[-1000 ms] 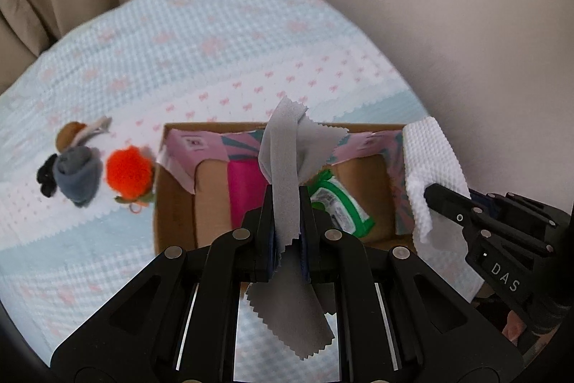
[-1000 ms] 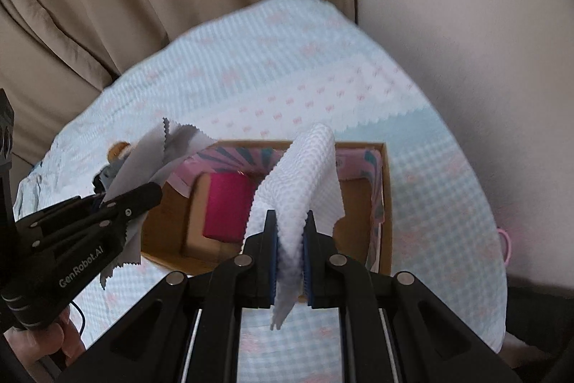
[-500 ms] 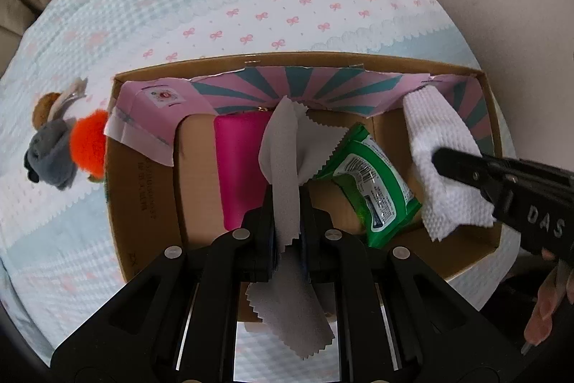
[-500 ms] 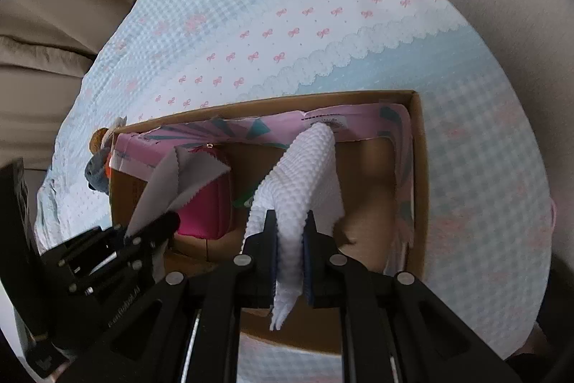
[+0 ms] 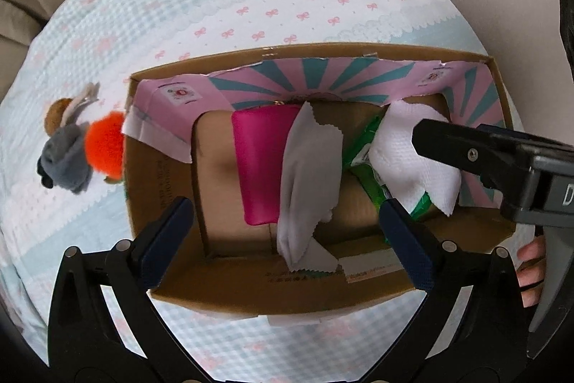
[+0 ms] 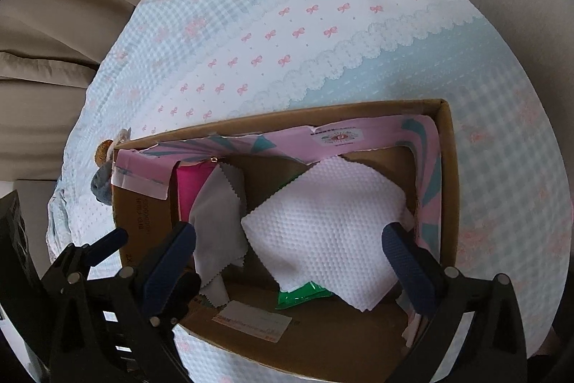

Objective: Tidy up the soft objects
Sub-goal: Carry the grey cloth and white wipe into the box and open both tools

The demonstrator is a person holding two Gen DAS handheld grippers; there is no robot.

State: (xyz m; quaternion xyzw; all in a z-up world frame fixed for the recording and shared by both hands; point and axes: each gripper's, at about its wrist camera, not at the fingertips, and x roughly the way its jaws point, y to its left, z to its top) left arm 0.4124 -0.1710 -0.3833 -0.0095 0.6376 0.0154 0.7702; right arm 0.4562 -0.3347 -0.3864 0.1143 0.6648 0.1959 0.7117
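Note:
A cardboard box (image 5: 251, 289) (image 6: 450, 167) with pink and teal flaps sits on the bed. My left gripper (image 5: 287, 236) is open above it; the grey cloth (image 5: 308, 182) (image 6: 219, 232) lies loose inside, draped over a magenta pouch (image 5: 258, 164) (image 6: 192, 185). My right gripper (image 6: 290, 261) is open above the box; the white textured cloth (image 6: 330, 225) (image 5: 412, 153) lies inside over a green packet (image 5: 373, 189) (image 6: 305, 293). The right gripper's finger (image 5: 462, 149) shows in the left wrist view over the white cloth.
A blue and white bedspread with pink bows (image 5: 287, 2) (image 6: 323, 34) covers the bed. An orange pom-pom (image 5: 106, 146), a grey soft toy (image 5: 66, 160) (image 6: 102, 185) and a brown one (image 5: 55, 113) lie left of the box. Beige curtains (image 6: 53, 42) and a wall stand behind.
Both grippers have opened and let go of their cloths. The grey cloth and the white cloth have dropped into the box. Both grippers have come lower over the box.

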